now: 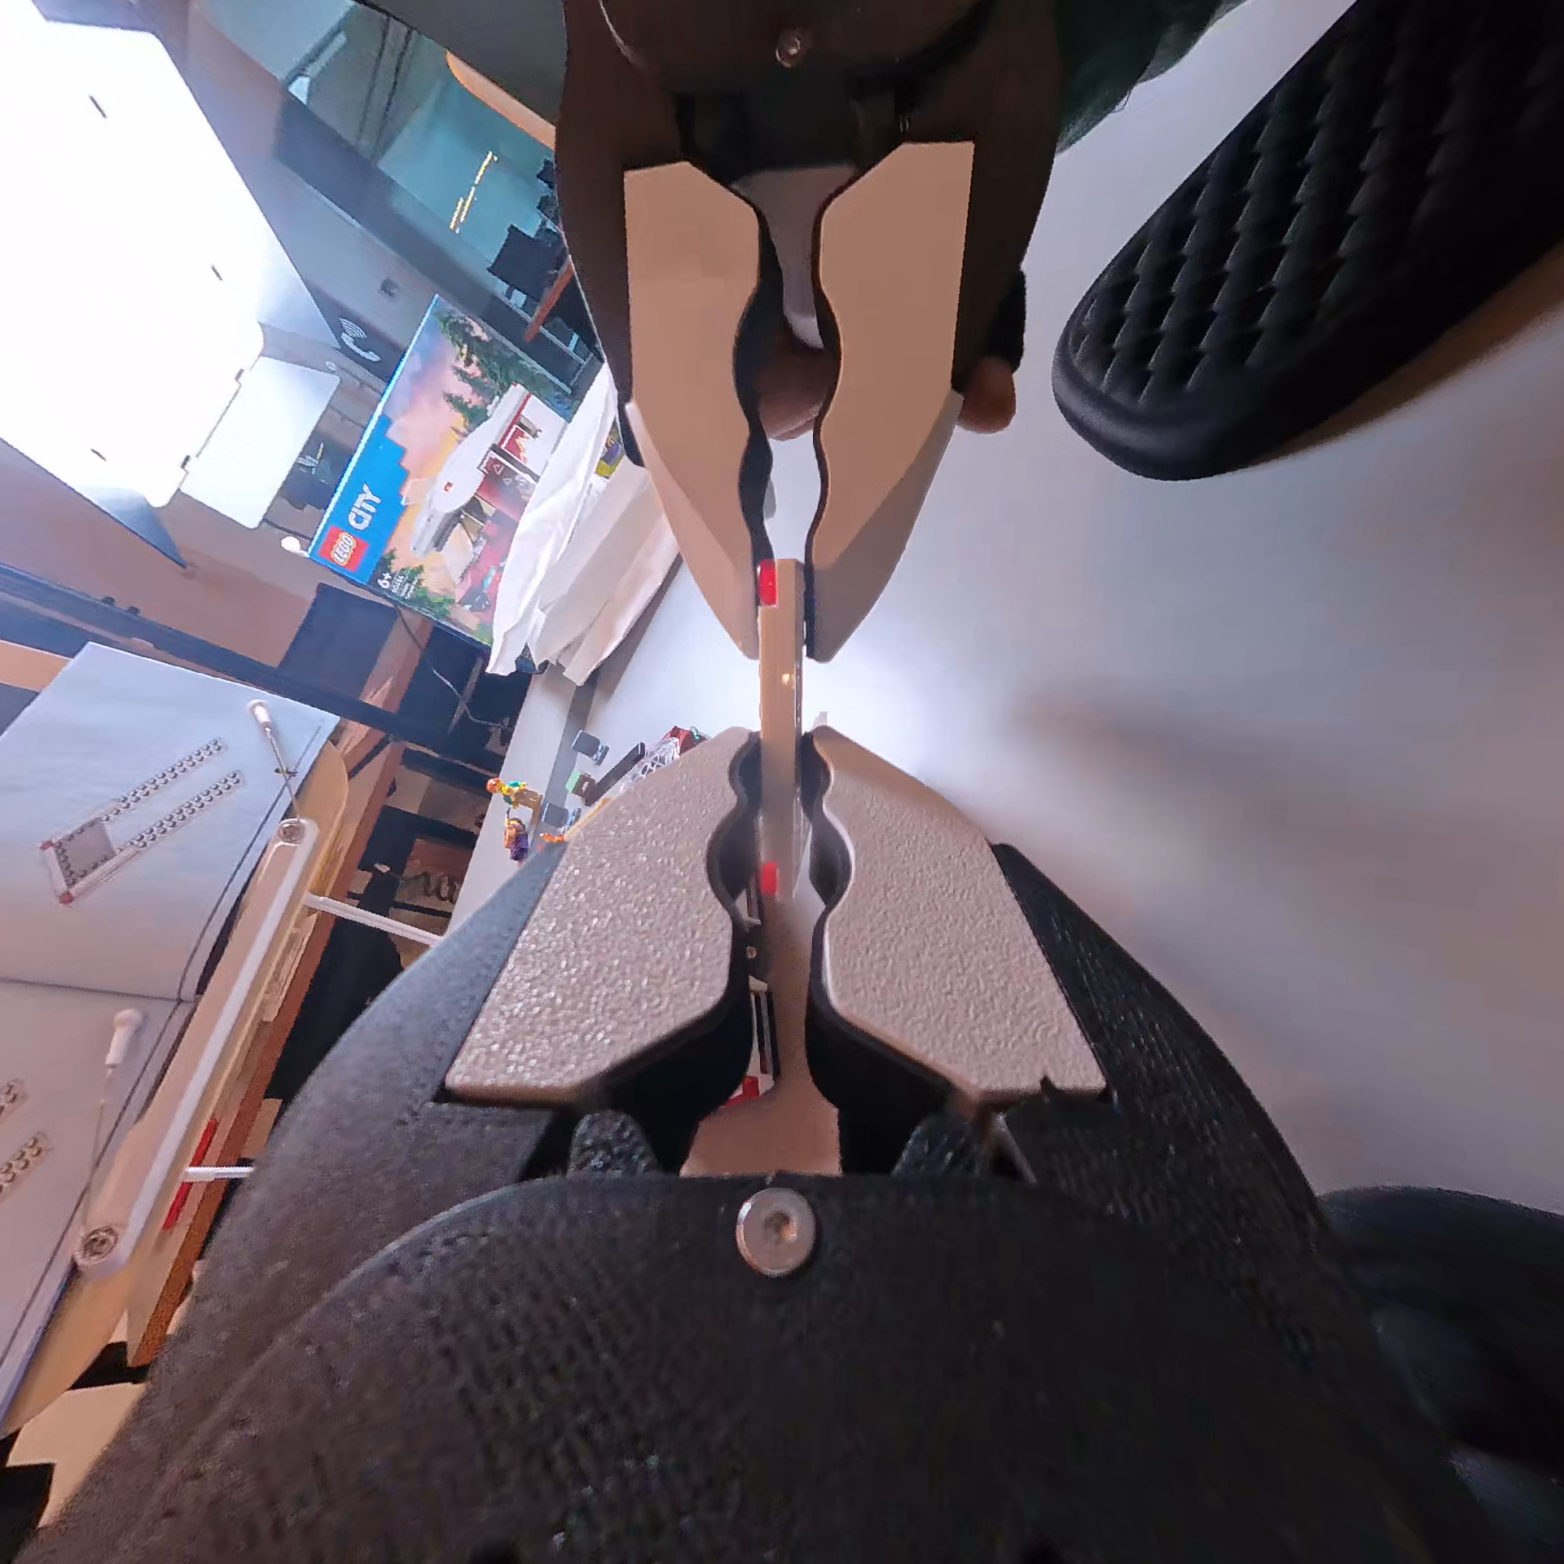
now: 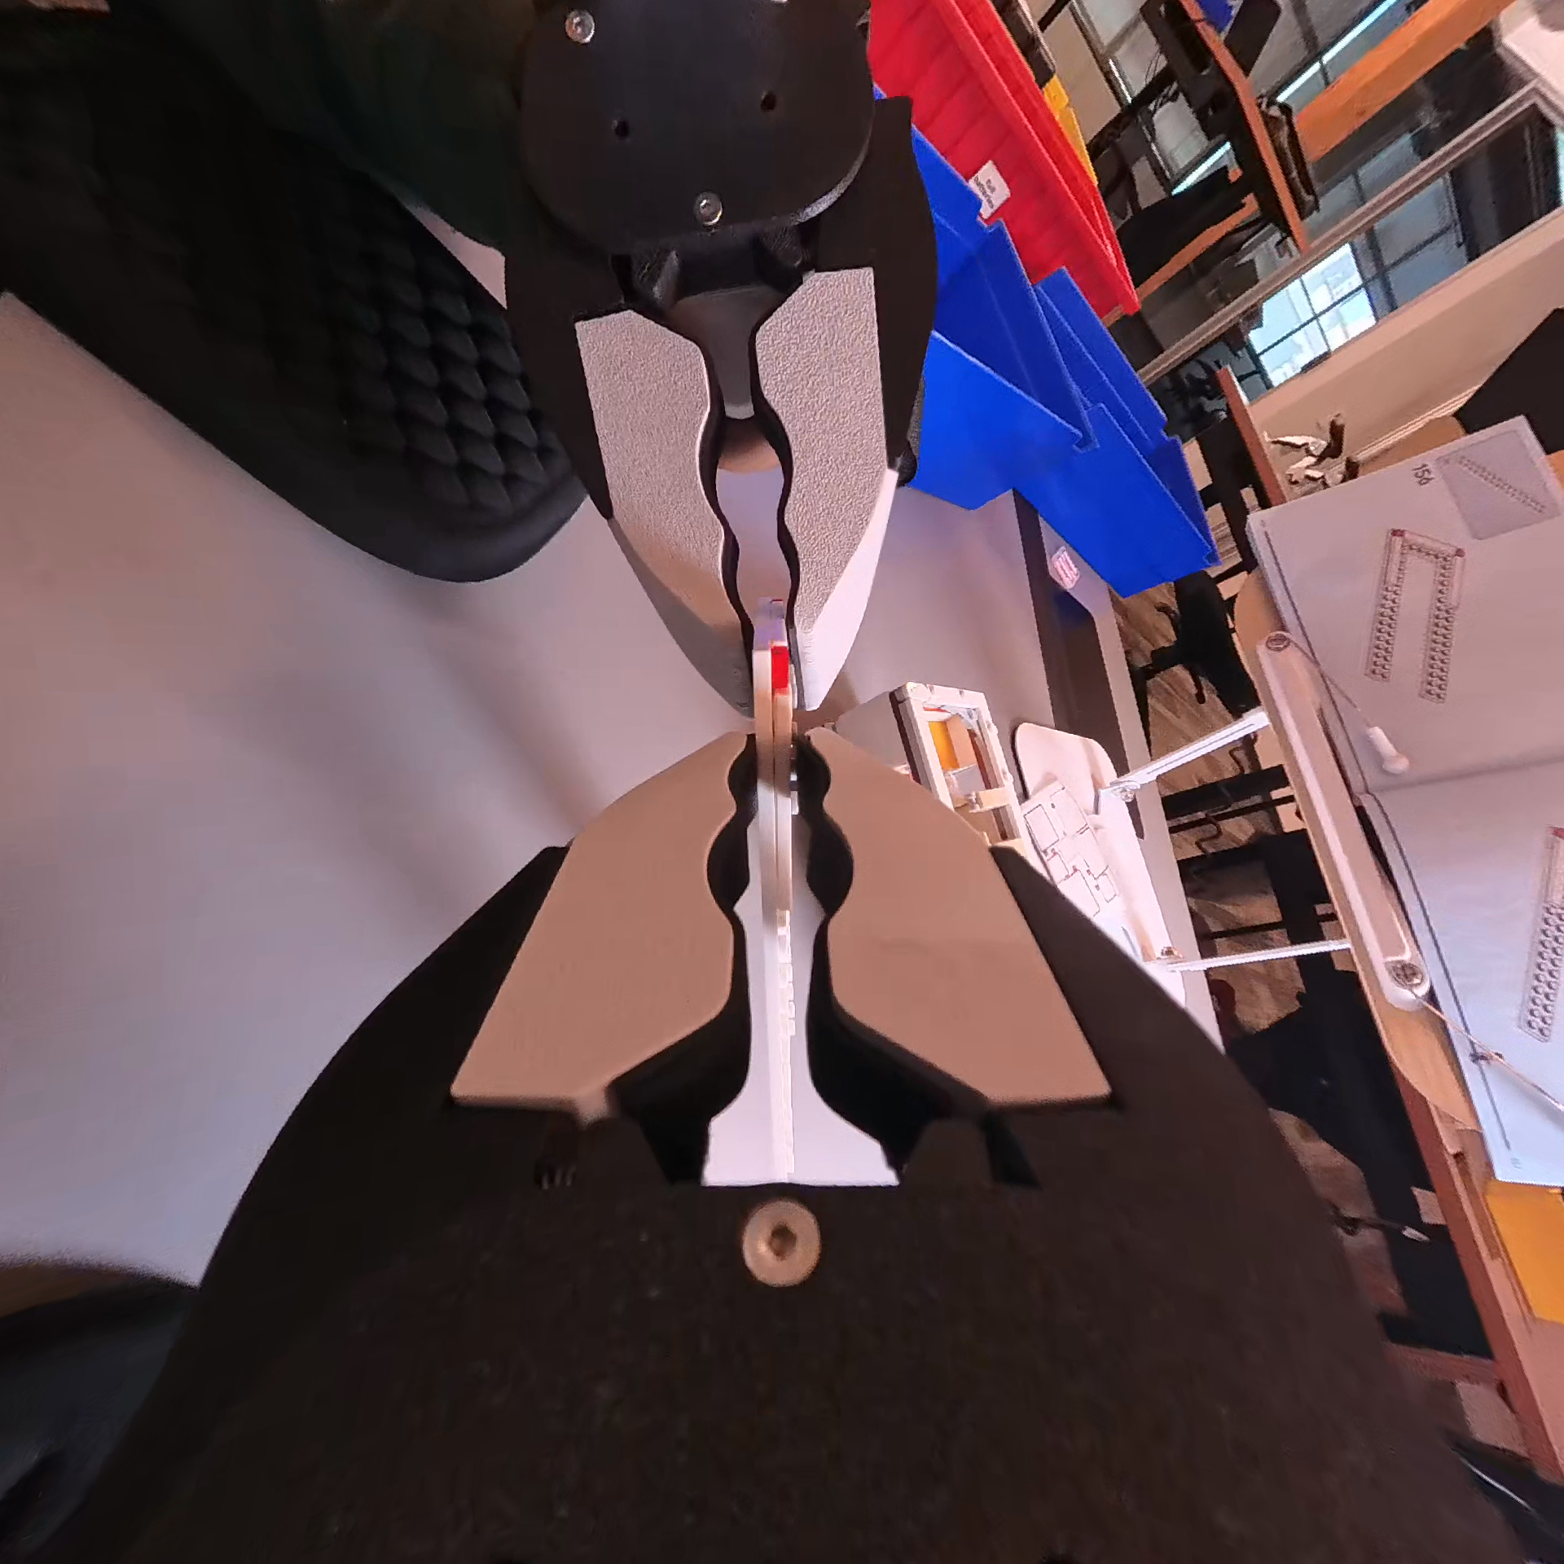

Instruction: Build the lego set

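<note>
A: What does the left gripper [image 1: 780,745] hold?

B: Its jaws are closed on a thin white plate [image 1: 780,669] with small red parts. The plate stands on edge, and both pads press on its flat sides. The far end of the same plate is at 12 o'clock, inside the right gripper [image 1: 783,643], which faces the left one tip to tip.

A: And in the right wrist view?

B: The same thing from the other side. The right gripper [image 2: 777,745] is also closed on the white plate [image 2: 774,719], and the left gripper [image 2: 774,669] meets it at 12 o'clock. The plate bridges the two, above the white tabletop [image 2: 254,804].

A: What is around them?

B: In the left view, a colourful toy box [image 1: 440,474] is at 10 o'clock, with white plastic bags [image 1: 584,542] just beside it, and small toy figures [image 1: 516,812] are at 9 o'clock. An open instruction booklet [image 1: 127,829] lies at the left edge. In the right view, blue bins [image 2: 1058,406] and a red bin [image 2: 999,127] are at 1 o'clock, and a partly built white model [image 2: 956,762] is at 3 o'clock, near the jaws. A black mesh chair [image 1: 1320,254] is at 2 o'clock in the left view.
</note>
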A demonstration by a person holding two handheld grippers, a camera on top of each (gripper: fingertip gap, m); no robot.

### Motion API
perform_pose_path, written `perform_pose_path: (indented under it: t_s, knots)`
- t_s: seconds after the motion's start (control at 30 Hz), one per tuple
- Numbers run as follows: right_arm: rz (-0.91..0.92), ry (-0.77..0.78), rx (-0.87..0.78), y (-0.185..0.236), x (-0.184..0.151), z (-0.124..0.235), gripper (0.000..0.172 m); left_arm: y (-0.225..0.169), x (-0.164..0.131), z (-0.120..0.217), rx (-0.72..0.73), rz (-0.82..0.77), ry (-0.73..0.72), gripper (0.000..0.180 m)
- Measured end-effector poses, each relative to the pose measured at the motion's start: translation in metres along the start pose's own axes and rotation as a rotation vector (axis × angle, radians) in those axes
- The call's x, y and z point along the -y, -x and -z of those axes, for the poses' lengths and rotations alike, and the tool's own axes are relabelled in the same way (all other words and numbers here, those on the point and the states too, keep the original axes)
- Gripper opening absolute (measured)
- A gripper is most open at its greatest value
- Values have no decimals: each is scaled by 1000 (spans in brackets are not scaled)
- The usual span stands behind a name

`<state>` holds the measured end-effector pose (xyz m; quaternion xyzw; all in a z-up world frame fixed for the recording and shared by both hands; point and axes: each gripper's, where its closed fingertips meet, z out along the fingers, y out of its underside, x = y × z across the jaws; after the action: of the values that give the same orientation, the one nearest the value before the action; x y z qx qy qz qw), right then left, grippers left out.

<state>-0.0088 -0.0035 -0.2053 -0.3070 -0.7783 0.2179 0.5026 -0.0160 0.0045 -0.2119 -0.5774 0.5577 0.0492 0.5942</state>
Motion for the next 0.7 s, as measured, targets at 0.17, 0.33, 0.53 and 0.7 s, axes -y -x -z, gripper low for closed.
perform_pose_path:
  t_s: [0.17,0.33,0.53,0.7]
  knots:
    - [3,-10,-17,-1,3,-1,7,1,0,2,-5,11,-2,9]
    - [51,16,-11,2,2,-2,7,-2,-2,2,-22,18,-5,9]
    - [5,22,-84,-11,-4,7,30,8,2,7,29,54,-55,9]
    - [6,66,-162,-17,-27,17,24,10,3,12,35,69,-103,9]
